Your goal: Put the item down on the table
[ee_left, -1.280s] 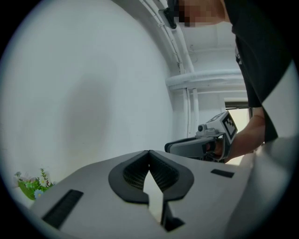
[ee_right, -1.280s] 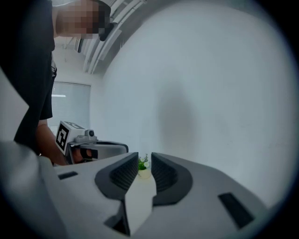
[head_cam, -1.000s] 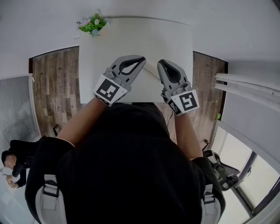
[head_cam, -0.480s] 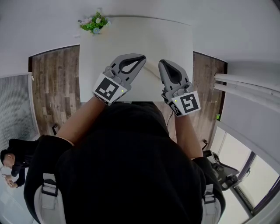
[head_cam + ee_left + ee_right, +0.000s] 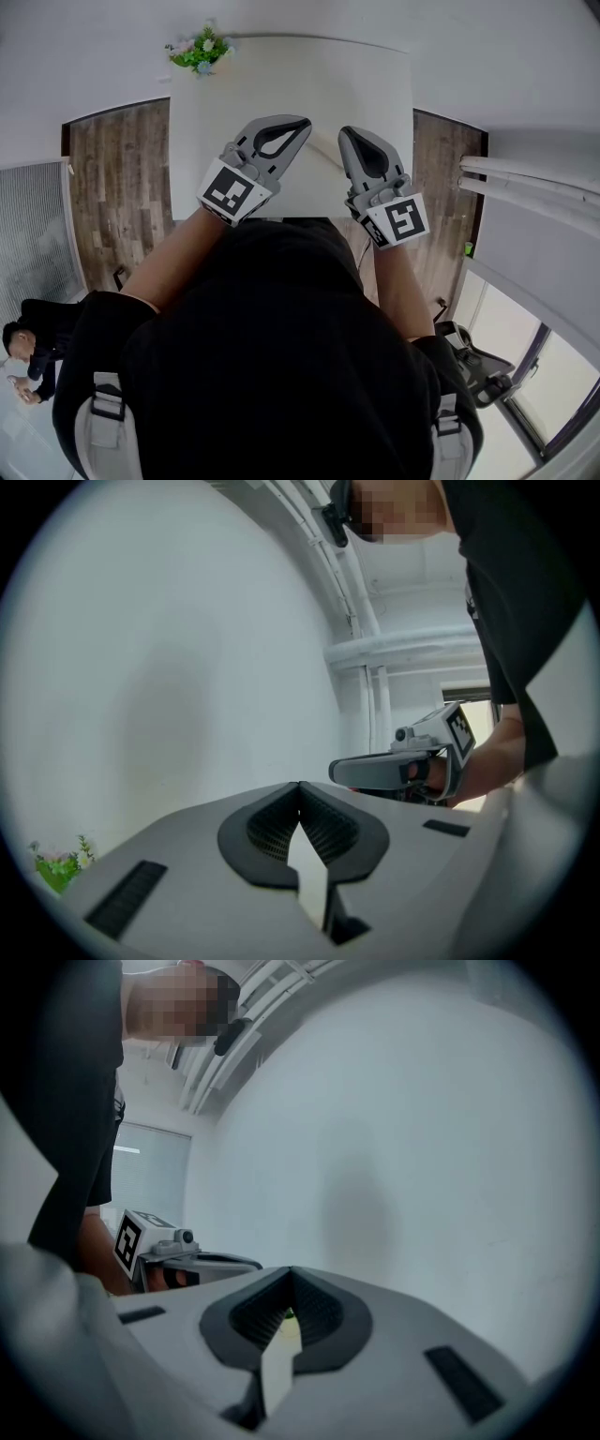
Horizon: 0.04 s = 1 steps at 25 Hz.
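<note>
Although we searched all three views, we found no item to put down. Our grey left gripper (image 5: 302, 124) had its jaws pressed together on nothing, and our grey right gripper (image 5: 344, 134) was likewise clenched and empty. Both were over the near part of the flat white rectangular table (image 5: 356, 84), which carried only a small green flowering plant (image 5: 200, 49) at its far left corner. We judged the placing either finished or not begun.

The table (image 5: 281, 84) is smooth, matt white; the floor (image 5: 117, 187) beside it looks like dark, grainy wood planks. The left gripper (image 5: 300, 124) and right gripper (image 5: 344, 134) are matt grey plastic with ribbed black pads (image 5: 323, 829).
</note>
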### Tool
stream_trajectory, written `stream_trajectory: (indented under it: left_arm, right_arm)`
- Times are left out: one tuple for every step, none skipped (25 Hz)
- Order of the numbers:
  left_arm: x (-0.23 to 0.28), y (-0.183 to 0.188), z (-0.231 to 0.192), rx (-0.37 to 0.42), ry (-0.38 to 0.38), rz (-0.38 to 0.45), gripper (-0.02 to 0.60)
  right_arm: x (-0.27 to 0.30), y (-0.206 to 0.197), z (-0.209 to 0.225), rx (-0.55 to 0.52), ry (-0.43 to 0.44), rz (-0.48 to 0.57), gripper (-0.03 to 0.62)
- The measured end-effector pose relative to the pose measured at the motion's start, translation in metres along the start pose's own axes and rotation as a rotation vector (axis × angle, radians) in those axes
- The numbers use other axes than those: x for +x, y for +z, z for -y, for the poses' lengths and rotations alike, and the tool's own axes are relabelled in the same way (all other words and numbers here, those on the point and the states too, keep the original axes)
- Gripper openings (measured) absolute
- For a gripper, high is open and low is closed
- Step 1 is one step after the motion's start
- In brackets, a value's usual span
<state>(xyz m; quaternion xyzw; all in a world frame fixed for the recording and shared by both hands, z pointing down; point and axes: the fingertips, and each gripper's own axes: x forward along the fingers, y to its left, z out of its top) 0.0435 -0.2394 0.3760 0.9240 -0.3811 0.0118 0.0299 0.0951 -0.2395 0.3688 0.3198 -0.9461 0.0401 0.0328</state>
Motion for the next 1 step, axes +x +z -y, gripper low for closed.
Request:
stream_trajectory:
  left_arm:
    - [0.0015,-0.0002,-0.0001,-0.001,0.0,0.0,-0.006]
  right_arm:
    - [0.0,-0.0008,0.0014,0.001,0.0,-0.001,0.003]
